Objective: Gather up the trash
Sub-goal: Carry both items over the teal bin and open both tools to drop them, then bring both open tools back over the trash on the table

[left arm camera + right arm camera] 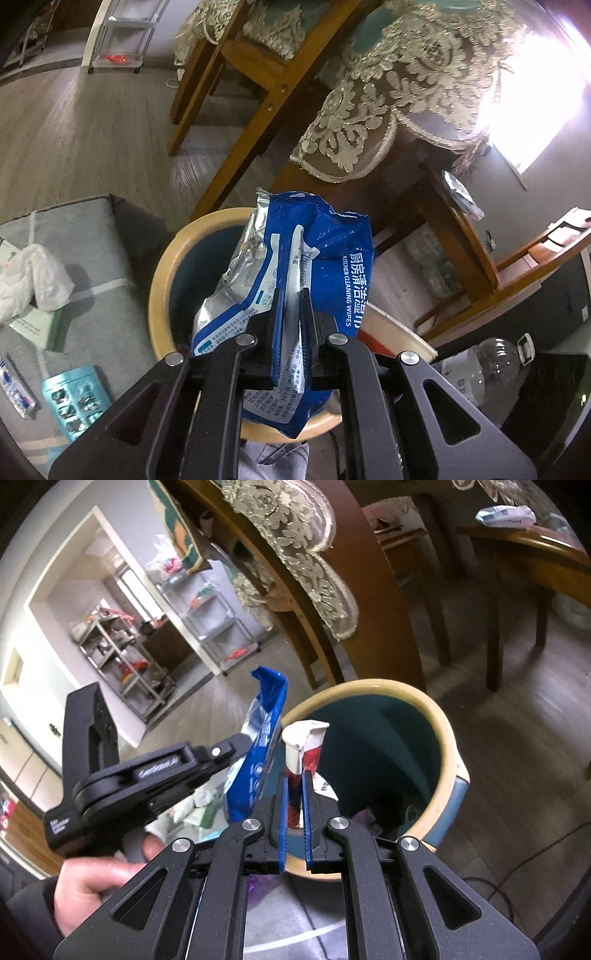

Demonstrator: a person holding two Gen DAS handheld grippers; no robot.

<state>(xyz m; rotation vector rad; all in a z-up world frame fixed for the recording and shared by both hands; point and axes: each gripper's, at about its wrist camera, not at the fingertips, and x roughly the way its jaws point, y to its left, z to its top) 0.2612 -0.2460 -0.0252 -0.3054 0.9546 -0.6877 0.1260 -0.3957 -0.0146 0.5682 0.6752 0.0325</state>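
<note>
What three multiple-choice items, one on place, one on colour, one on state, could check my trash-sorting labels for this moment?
1. The left tongs hold the wipes packet over:
A. the bin
B. a shelf
C. the table

2. The bin rim is:
A. red
B. cream
C. black

3. The right tongs are:
A. open, holding nothing
B. shut on a tube
C. shut on a bottle

Answers: 1 A, the bin's opening lies behind the packet. 2 B, pale rim around a teal inside. 3 B, the toothpaste tube stands clamped between them.

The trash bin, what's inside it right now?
Inside the trash bin, dark scraps with something purple lie at the bottom; too dim to identify. The toothpaste tube covers part of it.
</note>
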